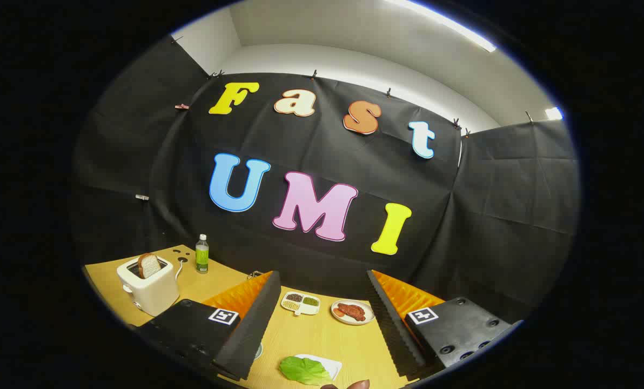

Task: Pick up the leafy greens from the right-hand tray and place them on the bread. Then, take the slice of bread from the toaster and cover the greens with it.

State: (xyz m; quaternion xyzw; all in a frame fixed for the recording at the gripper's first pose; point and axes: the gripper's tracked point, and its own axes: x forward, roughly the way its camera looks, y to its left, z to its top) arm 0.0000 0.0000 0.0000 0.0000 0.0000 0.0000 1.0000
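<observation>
My gripper (pixel 320 281) is open and held high above the wooden table (pixel 322 335), with nothing between its fingers. Low between the fingers, on the near part of the table, a green leaf (pixel 304 370) lies on a small white tray (pixel 330 364). A white toaster (pixel 150 289) stands beyond the left finger at the table's left end. A slice of bread (pixel 149 265) sticks up out of its slot. Just in front of the leaf, the rounded brown edge of something (pixel 354 384) shows; what it is I cannot tell.
Beyond the fingertips, near the black wall, sit a white divided dish of beans (pixel 300 302) and a round plate of reddish meat (pixel 353 312). A green bottle (pixel 202 254) stands behind the toaster. A pale rim (pixel 258 351) peeks out beside the left finger.
</observation>
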